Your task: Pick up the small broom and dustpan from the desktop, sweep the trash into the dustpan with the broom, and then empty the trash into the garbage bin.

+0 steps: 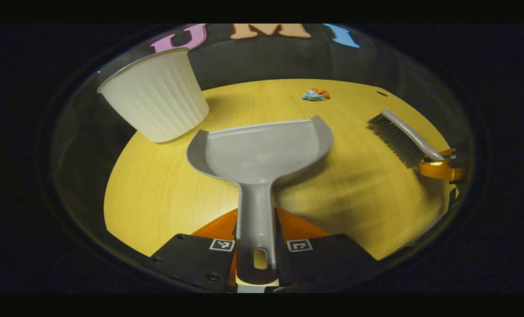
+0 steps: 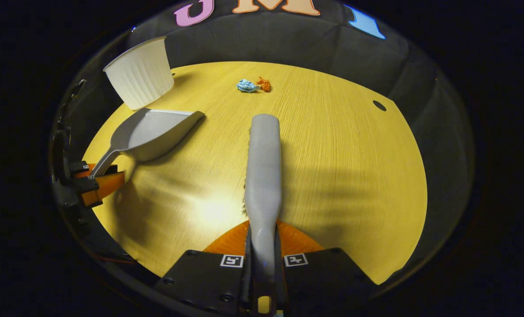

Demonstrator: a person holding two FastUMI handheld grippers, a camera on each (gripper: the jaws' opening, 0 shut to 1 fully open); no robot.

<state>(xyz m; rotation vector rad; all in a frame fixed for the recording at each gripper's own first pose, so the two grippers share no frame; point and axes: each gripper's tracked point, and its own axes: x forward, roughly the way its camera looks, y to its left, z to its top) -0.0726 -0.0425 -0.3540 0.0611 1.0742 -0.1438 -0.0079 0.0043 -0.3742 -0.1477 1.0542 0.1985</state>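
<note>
In the left gripper view, the left gripper (image 1: 256, 237) sits nearest, its black-and-orange fingers pressed against both sides of the handle of the grey plastic dustpan (image 1: 262, 152). The handle runs straight away from the gripper and widens into the flat pan, whose open lip faces the far side of the round, yellow wood-grain desktop (image 1: 156, 198). At the right edge of this view the other gripper (image 1: 442, 167) clamps the handle end of the small broom (image 1: 400, 136), which has a pale grey handle and dark bristles that hang over the tabletop; whether they touch it is not clear.

In the right gripper view, the right gripper (image 2: 264, 251) is closed tight on the narrow handle of the broom (image 2: 264, 167), whose grey back stretches forward over the middle of the desktop (image 2: 345, 176), with a little of the bristles showing along its left edge. To the near left, the left gripper (image 2: 97, 178) holds the dustpan (image 2: 149, 132), tilted, with its pan pointing toward the far left.

Just beyond the dustpan, at the far-left edge of the table, stands the white ribbed plastic garbage bin (image 1: 156, 101) (image 2: 141, 77). Farthest out, near the far edge and well apart from both tools, lies the trash: a crumpled blue paper scrap (image 1: 312, 95) (image 2: 246, 85) touching a crumpled orange paper scrap (image 1: 322, 92) (image 2: 264, 83). A small dark hole (image 2: 379, 105) marks the far-right part of the table.
</note>
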